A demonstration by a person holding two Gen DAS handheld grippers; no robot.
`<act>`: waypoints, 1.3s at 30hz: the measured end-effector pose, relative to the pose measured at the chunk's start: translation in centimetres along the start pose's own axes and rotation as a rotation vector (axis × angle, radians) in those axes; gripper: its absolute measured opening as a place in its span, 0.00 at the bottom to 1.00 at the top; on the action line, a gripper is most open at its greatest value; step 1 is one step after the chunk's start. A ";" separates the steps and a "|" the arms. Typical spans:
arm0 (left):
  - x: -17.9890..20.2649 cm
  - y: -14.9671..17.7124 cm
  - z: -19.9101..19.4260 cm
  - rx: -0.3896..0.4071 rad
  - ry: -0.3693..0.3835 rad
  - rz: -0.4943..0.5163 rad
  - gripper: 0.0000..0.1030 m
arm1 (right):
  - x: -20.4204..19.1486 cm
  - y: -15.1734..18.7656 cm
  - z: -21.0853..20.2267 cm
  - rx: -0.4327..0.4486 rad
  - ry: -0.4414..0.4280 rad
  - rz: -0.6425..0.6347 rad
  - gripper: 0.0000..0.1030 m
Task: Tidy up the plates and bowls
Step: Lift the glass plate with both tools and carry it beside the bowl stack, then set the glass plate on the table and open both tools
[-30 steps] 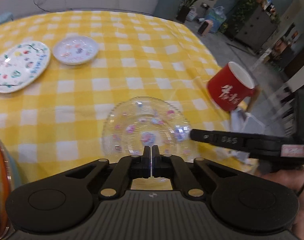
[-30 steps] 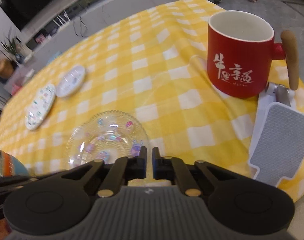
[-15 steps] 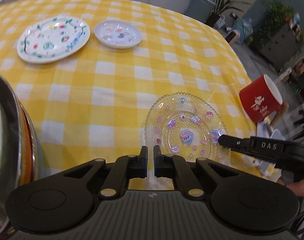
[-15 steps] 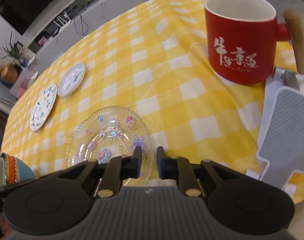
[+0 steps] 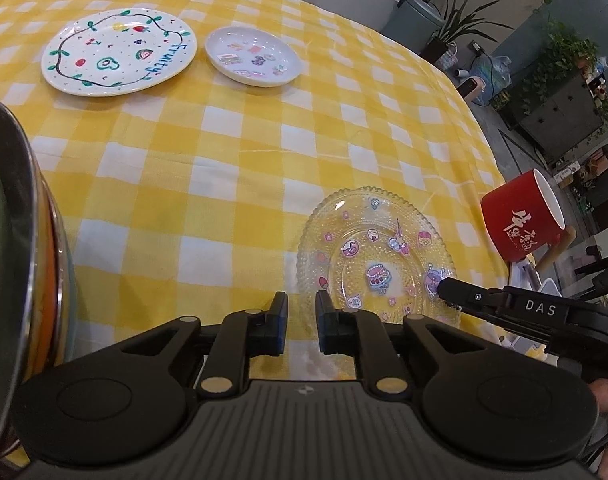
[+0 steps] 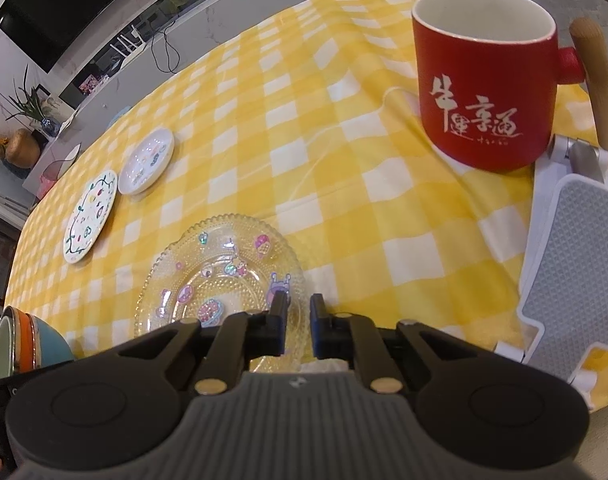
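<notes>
A clear glass plate (image 5: pixel 375 256) with cartoon stickers lies flat on the yellow checked cloth near the front edge. My left gripper (image 5: pixel 302 300) hovers just left of its rim, its jaws opening to a narrow gap with nothing between them. My right gripper (image 6: pixel 296 304) sits at the glass plate's (image 6: pixel 220 272) right rim. Its jaws are closing, the rim shows in the gap, and I see no pad pressing on it. One of its fingers (image 5: pixel 463 294) reaches over the plate's edge. A fruit-pattern plate (image 5: pixel 118 52) and a small white dish (image 5: pixel 254 56) lie side by side at the far left.
Stacked bowls (image 5: pixel 8 240) with a metal rim stand close on the left, also seen as the bowl stack (image 6: pixel 28 332). A red mug (image 6: pixel 483 92) with a wooden handle stands at the right, next to a white stand with a grey pad (image 6: pixel 575 260) at the table edge.
My left gripper has shifted left and lower, so the glass plate now lies to the right of its fingers, and the bowls came into view. Both grippers' jaws went from shut to slightly parted.
</notes>
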State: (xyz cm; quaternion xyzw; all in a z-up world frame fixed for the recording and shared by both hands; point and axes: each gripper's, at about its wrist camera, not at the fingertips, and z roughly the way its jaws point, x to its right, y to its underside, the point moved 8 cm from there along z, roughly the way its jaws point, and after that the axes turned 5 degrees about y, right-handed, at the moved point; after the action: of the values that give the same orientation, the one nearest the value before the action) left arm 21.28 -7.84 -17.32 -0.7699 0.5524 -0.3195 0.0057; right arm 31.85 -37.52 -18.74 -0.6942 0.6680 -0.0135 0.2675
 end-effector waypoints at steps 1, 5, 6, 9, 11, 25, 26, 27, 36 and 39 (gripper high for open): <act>0.0 0.1 0.2 -0.001 0.021 -0.016 0.11 | 0.0 0.0 0.0 0.000 0.000 0.000 0.10; 0.0 0.2 0.2 0.019 0.030 -0.038 0.10 | 0.0 0.0 0.0 0.006 0.005 -0.002 0.10; 0.1 0.2 0.2 0.016 0.026 -0.036 0.10 | -0.1 0.1 0.0 0.008 0.008 -0.007 0.10; 0.4 0.2 -0.2 0.021 0.013 -0.014 0.10 | -0.3 0.0 -0.1 0.012 0.012 -0.024 0.10; 0.7 0.2 -0.7 0.029 0.013 -0.007 0.11 | -0.4 0.0 -0.3 0.020 0.005 -0.022 0.10; 0.6 1.8 -4.6 0.054 -0.027 -0.019 0.13 | -2.9 0.5 -0.7 0.004 -0.062 -0.087 0.10; 0.4 2.1 -4.6 0.049 -0.033 -0.026 0.13 | -3.2 0.6 -0.5 0.001 -0.064 -0.096 0.10; 0.2 2.3 -4.7 0.043 -0.042 -0.028 0.14 | -3.5 0.7 -0.4 -0.003 -0.066 -0.105 0.10; -2.1 3.6 -5.2 0.023 -0.084 -0.087 0.14 | -5.9 1.6 1.1 -0.040 -0.072 -0.149 0.10; -2.2 3.7 -5.6 0.035 -0.107 -0.074 0.14 | -6.5 1.8 1.3 -0.035 -0.072 -0.166 0.10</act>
State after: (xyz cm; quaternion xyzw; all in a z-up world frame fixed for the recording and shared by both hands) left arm 14.95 -5.48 -15.31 -0.8055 0.5169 -0.2875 0.0369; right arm 30.01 -30.87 -18.37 -0.7520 0.5982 0.0009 0.2769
